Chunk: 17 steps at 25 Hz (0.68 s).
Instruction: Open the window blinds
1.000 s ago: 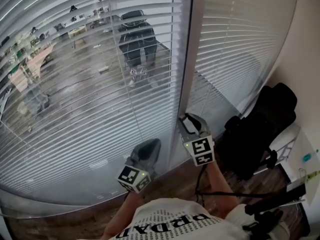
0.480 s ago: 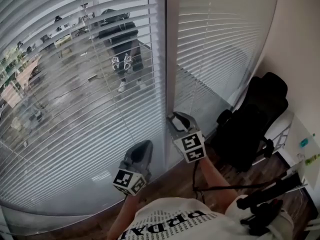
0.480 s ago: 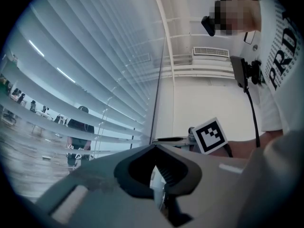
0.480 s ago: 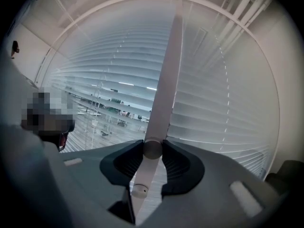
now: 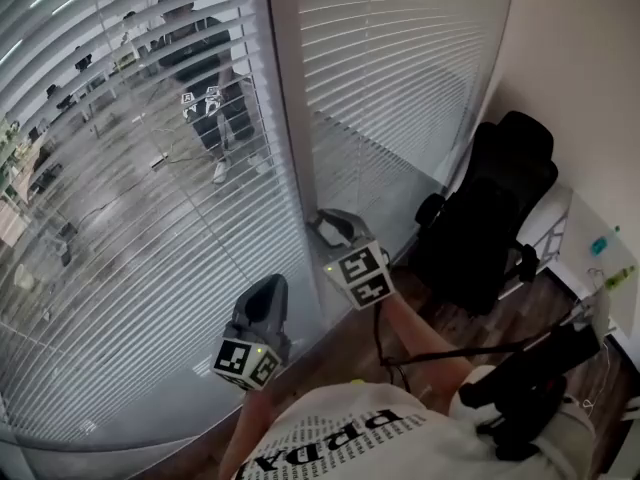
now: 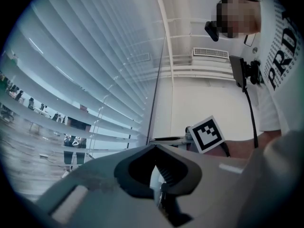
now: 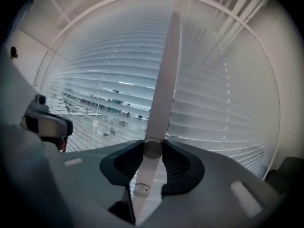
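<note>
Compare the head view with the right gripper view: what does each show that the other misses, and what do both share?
Head view only: the person's printed white shirt and the wood floor. Right gripper view only: the white tilt wand, clamped between the jaws of the right gripper. Both: the slatted window blinds.

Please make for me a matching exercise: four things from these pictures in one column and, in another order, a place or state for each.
1 tilt wand
2 left gripper
3 office chair
4 left blind

a black, by the wall
b slats tilted, see-through
c gripped by the right gripper
d holds nothing

Pairs: 1c, 2d, 3a, 4b
</note>
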Available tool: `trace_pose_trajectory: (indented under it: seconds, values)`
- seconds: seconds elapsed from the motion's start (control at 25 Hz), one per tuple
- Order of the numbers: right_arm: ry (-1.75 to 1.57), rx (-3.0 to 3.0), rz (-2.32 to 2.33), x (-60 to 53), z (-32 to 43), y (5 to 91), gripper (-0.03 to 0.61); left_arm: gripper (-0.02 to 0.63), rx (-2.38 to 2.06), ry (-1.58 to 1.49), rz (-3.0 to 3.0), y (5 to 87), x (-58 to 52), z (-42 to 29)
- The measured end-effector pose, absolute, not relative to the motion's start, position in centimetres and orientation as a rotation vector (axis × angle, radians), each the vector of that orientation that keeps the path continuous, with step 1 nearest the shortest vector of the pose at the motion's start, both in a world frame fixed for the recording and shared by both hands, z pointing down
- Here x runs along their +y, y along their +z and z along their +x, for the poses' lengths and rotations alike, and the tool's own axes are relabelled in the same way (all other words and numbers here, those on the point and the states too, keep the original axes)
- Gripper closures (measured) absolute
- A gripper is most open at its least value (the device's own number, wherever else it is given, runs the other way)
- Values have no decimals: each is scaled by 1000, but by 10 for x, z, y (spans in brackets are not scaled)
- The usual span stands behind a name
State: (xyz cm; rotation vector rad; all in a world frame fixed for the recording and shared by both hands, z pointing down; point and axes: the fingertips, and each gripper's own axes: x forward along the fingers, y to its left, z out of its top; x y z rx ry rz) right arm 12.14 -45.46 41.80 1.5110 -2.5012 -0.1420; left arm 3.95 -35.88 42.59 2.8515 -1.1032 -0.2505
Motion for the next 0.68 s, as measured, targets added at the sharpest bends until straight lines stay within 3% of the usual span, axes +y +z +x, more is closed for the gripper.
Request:
trace_pose_trajectory:
  seconds: [0.68]
  values:
    - [-128, -2506, 1517, -472, 127, 411, 449, 621, -1093, -213, 2845, 422, -376, 42]
